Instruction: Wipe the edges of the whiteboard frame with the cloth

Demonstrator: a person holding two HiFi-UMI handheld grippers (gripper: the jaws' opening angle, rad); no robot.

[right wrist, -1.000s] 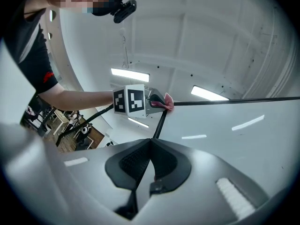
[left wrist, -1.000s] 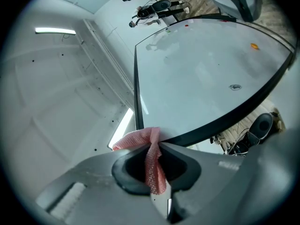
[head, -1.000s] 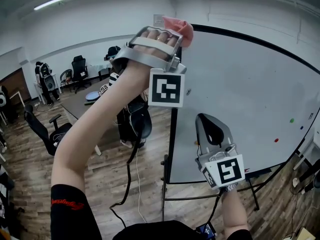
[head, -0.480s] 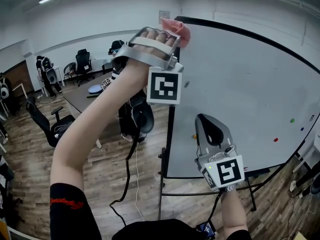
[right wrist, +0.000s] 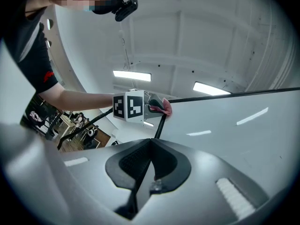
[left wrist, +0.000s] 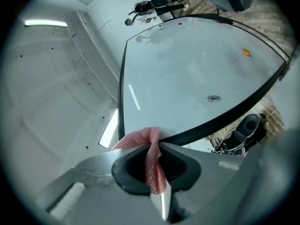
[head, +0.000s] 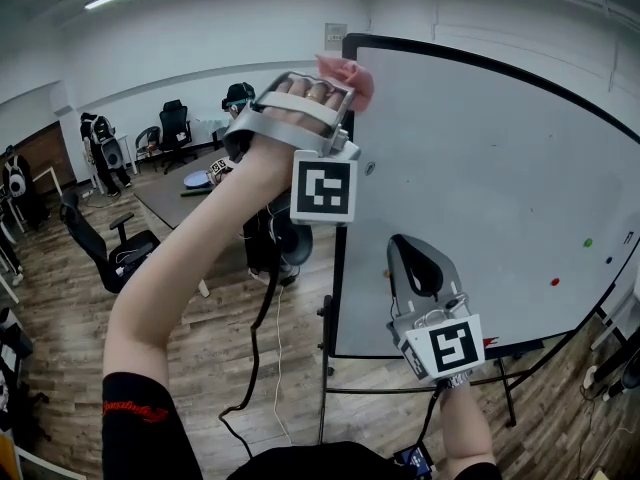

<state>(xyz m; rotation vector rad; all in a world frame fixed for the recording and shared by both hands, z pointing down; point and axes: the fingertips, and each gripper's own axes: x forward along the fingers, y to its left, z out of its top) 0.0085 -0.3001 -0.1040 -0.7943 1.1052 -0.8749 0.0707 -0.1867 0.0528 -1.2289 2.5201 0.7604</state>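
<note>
In the head view my left gripper [head: 340,78] is raised high, shut on a pink cloth [head: 348,76]. The cloth presses on the whiteboard's black frame [head: 340,268], on its left edge just below the top left corner. In the left gripper view the cloth [left wrist: 151,161] hangs pinched between the jaws and touches the frame [left wrist: 220,118] near the corner. My right gripper [head: 412,246] is held lower in front of the whiteboard [head: 490,178], shut with nothing in it. The right gripper view shows its closed jaws [right wrist: 150,142] and, beyond them, the left gripper with the cloth [right wrist: 166,107].
The board stands on a metal stand [head: 325,368] on a wooden floor. Green [head: 587,242] and red [head: 554,282] magnets sit at its right side. A table [head: 175,196] and office chairs [head: 175,123] lie behind to the left. A cable [head: 270,338] hangs below my left arm.
The left gripper with the cloth has slid from the top left corner a little way down the left edge. The right gripper has stayed about where it was.
</note>
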